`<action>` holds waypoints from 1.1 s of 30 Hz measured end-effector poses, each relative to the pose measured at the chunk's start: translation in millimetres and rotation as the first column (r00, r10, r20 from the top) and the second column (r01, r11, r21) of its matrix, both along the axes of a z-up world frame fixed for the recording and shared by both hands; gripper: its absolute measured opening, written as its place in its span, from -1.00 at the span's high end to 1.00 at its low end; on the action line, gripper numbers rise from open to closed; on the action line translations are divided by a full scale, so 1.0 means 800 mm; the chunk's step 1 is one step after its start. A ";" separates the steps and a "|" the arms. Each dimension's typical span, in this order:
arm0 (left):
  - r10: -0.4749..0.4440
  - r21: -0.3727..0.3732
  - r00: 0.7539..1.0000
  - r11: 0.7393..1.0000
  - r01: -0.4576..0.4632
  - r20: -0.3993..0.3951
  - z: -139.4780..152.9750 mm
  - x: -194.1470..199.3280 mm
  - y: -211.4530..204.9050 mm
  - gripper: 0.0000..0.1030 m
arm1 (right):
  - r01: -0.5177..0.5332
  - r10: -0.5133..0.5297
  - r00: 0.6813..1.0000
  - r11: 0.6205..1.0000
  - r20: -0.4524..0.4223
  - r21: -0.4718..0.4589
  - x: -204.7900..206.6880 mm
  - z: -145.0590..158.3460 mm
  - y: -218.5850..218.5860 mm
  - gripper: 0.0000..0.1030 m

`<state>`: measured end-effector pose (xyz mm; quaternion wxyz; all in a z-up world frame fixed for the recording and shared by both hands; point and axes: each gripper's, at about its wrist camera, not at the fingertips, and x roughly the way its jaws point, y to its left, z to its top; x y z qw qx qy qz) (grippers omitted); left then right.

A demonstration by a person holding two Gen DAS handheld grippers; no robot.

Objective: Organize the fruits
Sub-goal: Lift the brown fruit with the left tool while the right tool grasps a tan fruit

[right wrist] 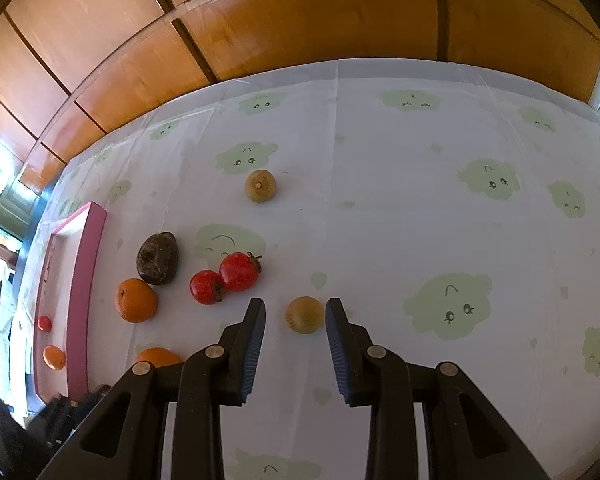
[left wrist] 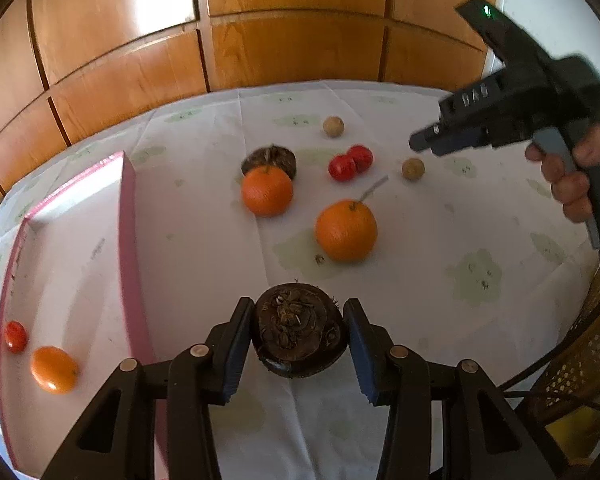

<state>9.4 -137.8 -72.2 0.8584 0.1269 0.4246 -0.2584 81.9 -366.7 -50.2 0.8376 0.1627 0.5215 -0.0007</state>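
Two black two-finger grippers are working over a table spread with a white cloth printed with pale green cloud faces (right wrist: 420, 208). Largest on it, a shallow white tray with a pink rim (left wrist: 126, 216) is lying at the left, and it is holding one small orange fruit (left wrist: 54, 369) and one small red fruit (left wrist: 15, 336), near each other but apart. Out on the cloth, two round oranges (left wrist: 346, 230) are sitting well apart, one just in front of a dark brown wrinkled fruit (left wrist: 269, 160). Two red fruits (right wrist: 224, 278) are touching each other beside them. The left gripper (left wrist: 299, 334) is clamping another dark brown rough-skinned fruit (left wrist: 300, 330) between its blue pads, beside the tray. The right gripper (right wrist: 296, 316) is hovering with its jaws standing apart around a small tan round fruit (right wrist: 303, 314), the pads not pressing it. A second tan fruit (right wrist: 260, 186) is lying farther back.
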 end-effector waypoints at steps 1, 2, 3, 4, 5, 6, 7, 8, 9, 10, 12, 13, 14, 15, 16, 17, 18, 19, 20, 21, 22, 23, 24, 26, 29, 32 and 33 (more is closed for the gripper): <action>0.004 -0.002 1.000 1.000 -0.004 -0.012 -0.003 -0.003 0.000 0.10 | 0.003 -0.003 1.000 1.000 0.000 -0.001 0.000 -0.001 0.000 0.39; 0.011 -0.005 0.999 1.000 -0.011 -0.030 -0.010 -0.001 0.000 0.10 | 0.011 -0.011 1.000 1.000 -0.002 0.000 0.000 -0.002 0.000 0.39; 0.011 -0.015 1.000 1.000 -0.011 -0.012 -0.010 -0.002 0.000 0.10 | 0.016 -0.016 1.000 1.000 -0.004 0.006 0.000 -0.004 -0.001 0.39; 0.009 -0.012 1.000 1.000 -0.009 -0.009 -0.011 -0.002 -0.001 0.10 | 0.018 -0.018 1.000 1.000 -0.004 0.011 0.000 -0.005 -0.002 0.39; 0.010 -0.014 1.000 1.000 -0.010 -0.005 -0.012 -0.002 -0.002 0.10 | 0.023 -0.023 1.000 1.000 -0.006 0.013 0.001 -0.006 -0.002 0.39; 0.009 -0.016 1.000 1.000 -0.009 -0.001 -0.014 -0.002 -0.002 0.10 | 0.025 -0.025 1.000 1.000 -0.009 0.010 0.001 -0.007 -0.002 0.39; 0.009 -0.020 1.000 1.000 -0.008 0.005 -0.015 -0.002 -0.001 0.09 | 0.024 -0.024 1.000 1.000 -0.012 0.008 0.002 -0.008 -0.001 0.39; 0.008 -0.023 1.000 1.000 -0.008 0.011 -0.016 -0.004 0.000 0.09 | 0.022 -0.022 1.000 1.000 -0.015 0.008 0.003 -0.010 0.001 0.39; 0.008 -0.024 1.000 1.000 -0.008 0.016 -0.017 -0.005 0.001 0.09 | 0.016 -0.016 1.000 1.000 -0.018 0.006 0.004 -0.012 0.002 0.39; 0.008 -0.024 1.000 1.000 -0.008 0.020 -0.018 -0.007 0.002 0.09 | 0.013 -0.013 1.000 1.000 -0.021 0.002 0.005 -0.013 0.004 0.39; 0.008 -0.024 1.000 1.000 -0.007 0.029 -0.018 -0.008 0.002 0.09 | 0.009 -0.009 1.000 1.000 -0.028 -0.010 0.006 -0.017 0.008 0.39; 0.008 -0.024 0.999 1.000 -0.008 0.033 -0.018 -0.009 0.002 0.09 | 0.006 -0.007 1.000 1.000 -0.030 -0.014 0.007 -0.018 0.009 0.39; 0.008 -0.026 0.999 1.000 -0.007 0.035 -0.018 -0.009 0.004 0.09 | 0.004 -0.005 0.999 1.000 -0.032 -0.020 0.008 -0.019 0.011 0.39; 0.008 -0.026 0.999 1.000 -0.007 0.037 -0.018 -0.010 0.004 0.09 | 0.003 -0.004 0.999 0.999 -0.036 -0.032 0.009 -0.021 0.013 0.39; 0.008 -0.027 0.999 1.000 -0.007 0.038 -0.018 -0.011 0.004 0.09 | 0.002 -0.004 0.999 0.999 -0.037 -0.043 0.009 -0.022 0.014 0.39; 0.008 -0.027 0.999 1.000 -0.007 0.039 -0.018 -0.011 0.005 0.09 | 0.002 -0.004 0.999 0.999 -0.035 -0.052 0.010 -0.022 0.014 0.39; 0.008 -0.027 0.999 1.000 -0.007 0.041 -0.018 -0.011 0.005 0.09 | 0.003 -0.005 0.999 0.999 -0.032 -0.053 0.010 -0.022 0.015 0.39; 0.008 -0.028 0.999 1.000 -0.007 0.043 -0.018 -0.011 0.005 0.09 | 0.005 -0.006 1.000 0.999 -0.031 -0.053 0.010 -0.022 0.014 0.39; 0.008 -0.029 0.999 1.000 -0.007 0.045 -0.018 -0.012 0.005 0.09 | 0.008 -0.009 0.999 0.998 -0.031 -0.055 0.010 -0.022 0.014 0.39; 0.009 -0.029 0.999 1.000 -0.008 0.046 -0.019 -0.013 0.005 0.09 | 0.009 -0.011 0.999 0.998 -0.033 -0.060 0.011 -0.023 0.013 0.39; 0.009 -0.028 0.999 1.000 -0.008 0.048 -0.019 -0.015 0.005 0.09 | 0.010 -0.012 0.999 0.998 -0.035 -0.067 0.012 -0.023 0.014 0.39; 0.010 -0.028 0.999 1.000 -0.009 0.049 -0.019 -0.015 0.005 0.08 | 0.010 -0.013 0.999 0.997 -0.036 -0.076 0.011 -0.024 0.015 0.39; 0.011 -0.027 0.999 1.000 -0.009 0.051 -0.019 -0.016 0.005 0.08 | 0.011 -0.015 0.999 0.996 -0.039 -0.084 0.012 -0.025 0.015 0.39; 0.010 -0.026 0.999 1.000 -0.008 0.054 -0.019 -0.017 0.006 0.08 | 0.010 -0.013 0.999 0.996 -0.043 -0.089 0.015 -0.028 0.016 0.39; 0.009 -0.027 0.999 1.000 -0.008 0.054 -0.019 -0.017 0.006 0.08 | -0.005 -0.002 0.998 0.994 -0.059 -0.105 0.018 -0.035 0.019 0.40; 0.009 -0.026 0.998 1.000 -0.007 0.056 -0.019 -0.017 0.006 0.08 | -0.019 0.007 0.997 0.988 -0.080 -0.150 0.019 -0.041 0.025 0.51; 0.008 -0.026 0.998 1.000 -0.006 0.057 -0.019 -0.018 0.006 0.08 | -0.028 0.015 0.997 0.985 -0.076 -0.170 0.019 -0.041 0.028 0.52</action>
